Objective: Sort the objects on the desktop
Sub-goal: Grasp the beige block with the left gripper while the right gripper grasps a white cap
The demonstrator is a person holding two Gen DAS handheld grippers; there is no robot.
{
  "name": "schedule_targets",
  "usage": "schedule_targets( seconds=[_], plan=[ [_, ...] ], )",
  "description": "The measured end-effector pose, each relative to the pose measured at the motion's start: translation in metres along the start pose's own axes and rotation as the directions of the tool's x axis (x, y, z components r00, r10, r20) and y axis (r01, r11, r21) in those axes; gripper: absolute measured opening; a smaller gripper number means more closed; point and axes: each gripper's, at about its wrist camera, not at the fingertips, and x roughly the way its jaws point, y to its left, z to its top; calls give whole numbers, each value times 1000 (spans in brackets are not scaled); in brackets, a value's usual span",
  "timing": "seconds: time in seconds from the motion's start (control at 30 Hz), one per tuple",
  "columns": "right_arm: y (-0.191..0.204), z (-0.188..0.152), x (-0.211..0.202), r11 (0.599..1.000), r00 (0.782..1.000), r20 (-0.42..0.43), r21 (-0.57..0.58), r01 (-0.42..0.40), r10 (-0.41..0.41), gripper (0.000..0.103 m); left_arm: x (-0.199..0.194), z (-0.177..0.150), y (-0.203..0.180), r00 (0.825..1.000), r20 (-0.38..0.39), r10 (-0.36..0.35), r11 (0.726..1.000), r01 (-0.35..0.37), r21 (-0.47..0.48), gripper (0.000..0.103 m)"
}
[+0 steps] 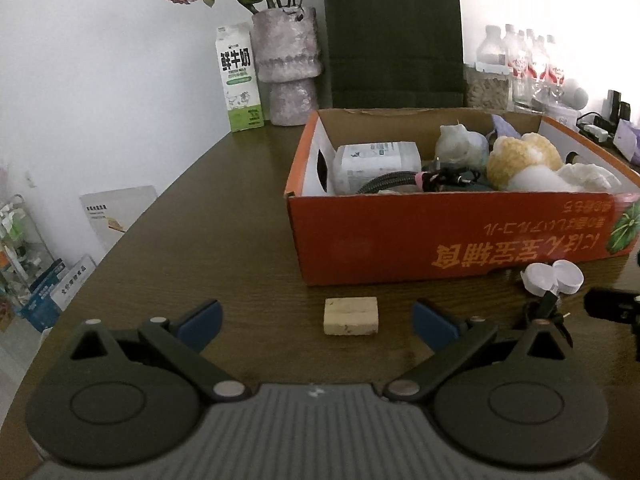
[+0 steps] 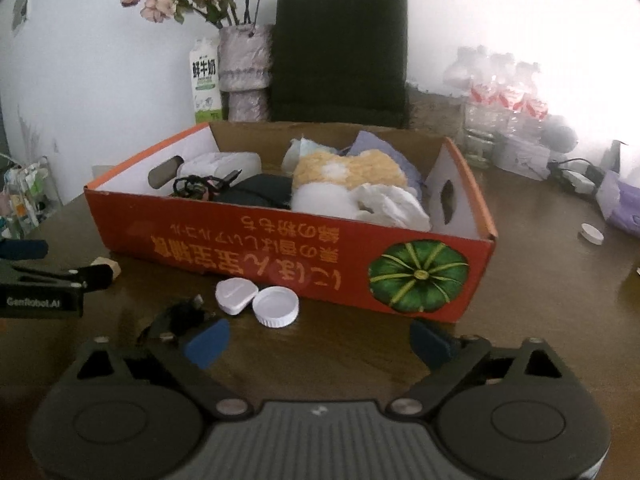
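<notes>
A small tan block (image 1: 351, 316) lies on the dark wooden table just in front of an orange cardboard box (image 1: 440, 236). My left gripper (image 1: 318, 322) is open, its blue pads on either side of the block and slightly short of it. My right gripper (image 2: 318, 340) is open above bare table before the box (image 2: 280, 256), nothing between its fingers. Two white caps (image 2: 258, 300) lie ahead of its left pad, beside a small black adapter (image 2: 176, 320). The box holds yarn balls, cables, tissue and a bottle.
A milk carton (image 1: 240, 80), a flower vase (image 1: 288, 68) and a dark paper bag (image 1: 394, 36) stand behind the box. Water bottles (image 1: 520, 64) are at the back right. Another white cap (image 2: 592, 234) and a purple pack (image 2: 624, 204) lie at the right. The table edge runs along the left.
</notes>
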Motion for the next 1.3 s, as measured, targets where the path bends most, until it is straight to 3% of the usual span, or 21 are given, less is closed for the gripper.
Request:
schedule_targets(
  seconds=[0.07,0.2,0.27,0.53,0.63,0.73,0.77,0.8,1.03,1.3],
  plan=[
    [3,2,7,1000,1000,-14,-3,-1,1,85,3,0,0,1000,-9,-2,1000,2,-1,101],
    [6,5,15,1000,1000,-23,7,-16,16,77,10,1,2,999,-30,-32,999,32,-13,88],
    [7,7,17,1000,999,-23,12,-23,24,66,12,0,2,998,-38,-52,999,51,-16,87],
    [11,9,23,999,999,-24,13,-38,38,52,16,0,1,994,-43,-102,994,100,-39,75],
    [12,8,23,999,999,-17,5,-39,39,40,16,0,0,993,-36,-114,993,113,-42,68],
    [14,8,22,999,999,-10,1,-43,43,28,15,0,-2,992,-25,-126,991,125,-38,46],
    [14,8,21,999,999,-9,1,-48,48,27,14,0,-3,992,-23,-125,991,124,-38,32],
    [14,7,21,999,999,-8,0,-51,51,27,13,0,-3,992,-21,-128,991,127,-39,31],
    [13,7,10,998,998,20,7,-61,61,27,8,-1,-4,990,-7,-139,989,139,-41,31],
    [10,14,-14,995,992,84,10,-99,98,27,-23,8,-6,982,79,-170,984,173,-29,31]
  ],
)
